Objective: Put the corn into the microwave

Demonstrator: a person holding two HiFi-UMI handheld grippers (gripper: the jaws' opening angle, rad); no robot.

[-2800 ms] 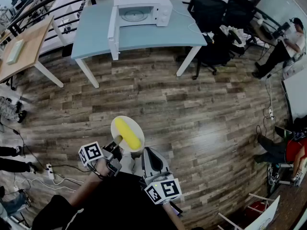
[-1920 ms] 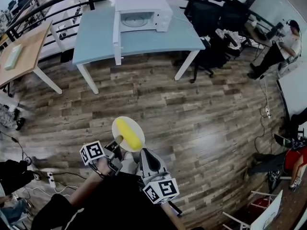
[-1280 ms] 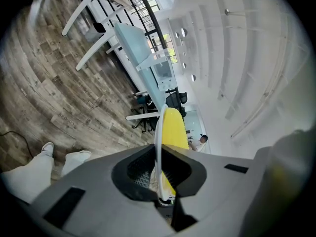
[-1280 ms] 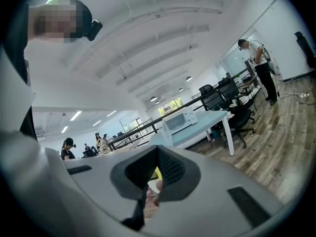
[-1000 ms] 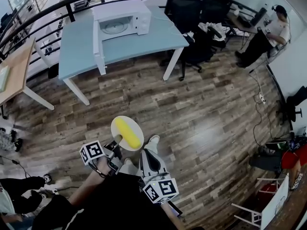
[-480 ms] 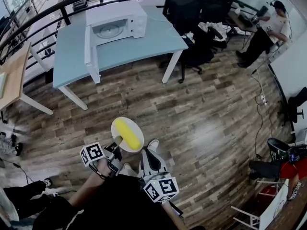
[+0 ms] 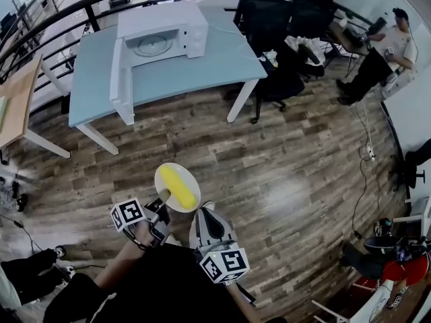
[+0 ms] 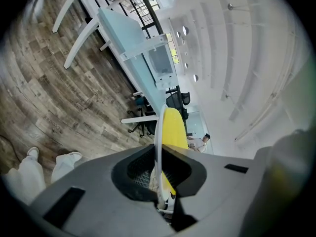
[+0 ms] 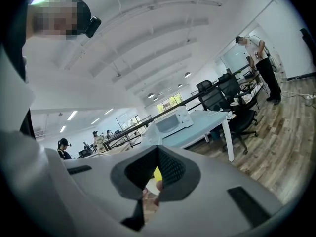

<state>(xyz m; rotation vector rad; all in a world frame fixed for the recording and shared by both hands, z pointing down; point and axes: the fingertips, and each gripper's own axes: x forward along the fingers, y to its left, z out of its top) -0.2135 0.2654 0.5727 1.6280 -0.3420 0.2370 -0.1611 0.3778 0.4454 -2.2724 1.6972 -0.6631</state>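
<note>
A yellow corn cob (image 7: 178, 186) lies on a small white plate (image 7: 163, 178) that I carry above the wooden floor. My left gripper (image 7: 161, 207) is shut on the plate's near rim. In the left gripper view the rim (image 8: 159, 132) runs edge-on between the jaws, with the corn (image 8: 174, 130) beyond it. My right gripper (image 7: 204, 214) hangs beside the plate, shut and holding nothing. The white microwave (image 7: 165, 32) stands far ahead on the light blue table (image 7: 202, 62), its door (image 7: 118, 73) swung open. It also shows in the right gripper view (image 9: 173, 121).
Black office chairs (image 7: 279, 25) crowd the table's right end. A person (image 7: 384, 46) sits at the far right. A wooden table (image 7: 17, 99) stands at the left, and a dark railing (image 7: 74, 2) runs behind. Someone's legs (image 7: 27, 274) are at the lower left.
The blue table and the microwave have drawn nearer and shifted left in the head view. The plate with the corn stays in the left gripper's hold, and both grippers keep their pose.
</note>
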